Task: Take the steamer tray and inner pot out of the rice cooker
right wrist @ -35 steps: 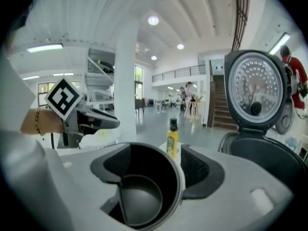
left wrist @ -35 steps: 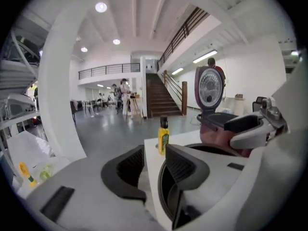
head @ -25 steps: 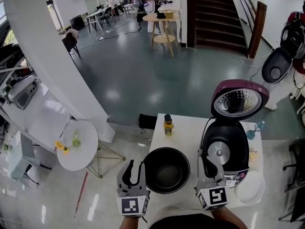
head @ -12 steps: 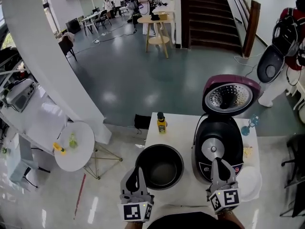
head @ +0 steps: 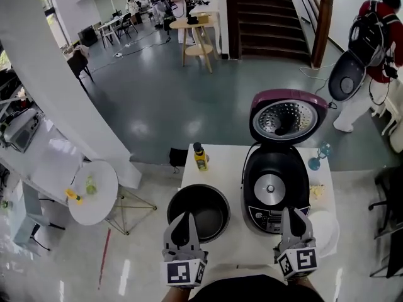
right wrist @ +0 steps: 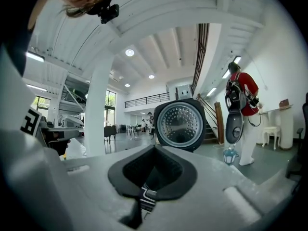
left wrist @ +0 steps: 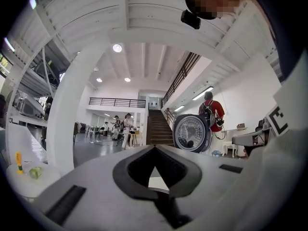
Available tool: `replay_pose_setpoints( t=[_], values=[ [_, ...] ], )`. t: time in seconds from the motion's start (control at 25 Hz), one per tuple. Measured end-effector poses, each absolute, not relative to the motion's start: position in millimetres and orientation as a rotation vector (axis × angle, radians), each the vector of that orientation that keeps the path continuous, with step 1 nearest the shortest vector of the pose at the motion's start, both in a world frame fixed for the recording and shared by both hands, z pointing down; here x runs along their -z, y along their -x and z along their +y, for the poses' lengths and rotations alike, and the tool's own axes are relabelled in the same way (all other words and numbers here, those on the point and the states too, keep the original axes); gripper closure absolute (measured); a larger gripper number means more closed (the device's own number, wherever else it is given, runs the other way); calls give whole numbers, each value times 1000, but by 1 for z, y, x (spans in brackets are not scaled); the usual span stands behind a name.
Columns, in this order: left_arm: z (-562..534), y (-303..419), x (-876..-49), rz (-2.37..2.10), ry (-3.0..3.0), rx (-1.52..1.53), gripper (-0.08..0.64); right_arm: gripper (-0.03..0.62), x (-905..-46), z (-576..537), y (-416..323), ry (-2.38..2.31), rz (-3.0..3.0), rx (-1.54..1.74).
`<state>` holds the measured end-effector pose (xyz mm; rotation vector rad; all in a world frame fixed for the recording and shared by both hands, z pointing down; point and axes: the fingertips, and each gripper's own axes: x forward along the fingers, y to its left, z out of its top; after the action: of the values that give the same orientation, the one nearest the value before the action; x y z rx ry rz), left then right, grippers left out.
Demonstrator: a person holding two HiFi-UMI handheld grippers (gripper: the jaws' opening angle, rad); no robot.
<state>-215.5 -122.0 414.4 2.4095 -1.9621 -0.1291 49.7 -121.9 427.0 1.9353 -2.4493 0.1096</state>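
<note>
White table top (head: 227, 162), seen from the head view. The round black metal inner pot (head: 209, 205) stands on the table, out of the black rice cooker (head: 277, 157) and just beside it on its left. The cooker's purple lid (head: 288, 119) stands up open, and only a bare silver disc (head: 269, 187) shows in the cooker's well. A flat white round piece (head: 327, 233) lies at the table's right edge, near the cooker. It may be the steamer tray, but I cannot tell for certain. A small yellow bottle (head: 200, 158) stands beyond the pot. The left gripper (head: 185, 220) has its jaws closed together with nothing between them, its tip over the pot's near rim. The right gripper (head: 293, 218) is likewise closed and empty, its tip at the cooker's front panel. Both point level, away from the person. Bearing that matters: the pot lies dead ahead of the left claw and the cooker dead ahead of the right, so each hand is the nearer to its own piece. The pot is round, so no long axis constrains the approach. Judged from the lie of things, the removal looks done or nearly so.
</note>
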Motion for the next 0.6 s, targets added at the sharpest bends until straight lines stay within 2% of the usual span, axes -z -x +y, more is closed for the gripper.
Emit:
replay_pose_setpoints(
  t=[0.2,0.6],
  values=[
    [-120,211,-420,-1991,-2384,65,561,592,-422,-118,-59,-1932,-2418,-23],
    [-118,206,-410,-1931,-2446,169,561,592,-426,-130,-69,-1938,-2473,-146]
  ],
)
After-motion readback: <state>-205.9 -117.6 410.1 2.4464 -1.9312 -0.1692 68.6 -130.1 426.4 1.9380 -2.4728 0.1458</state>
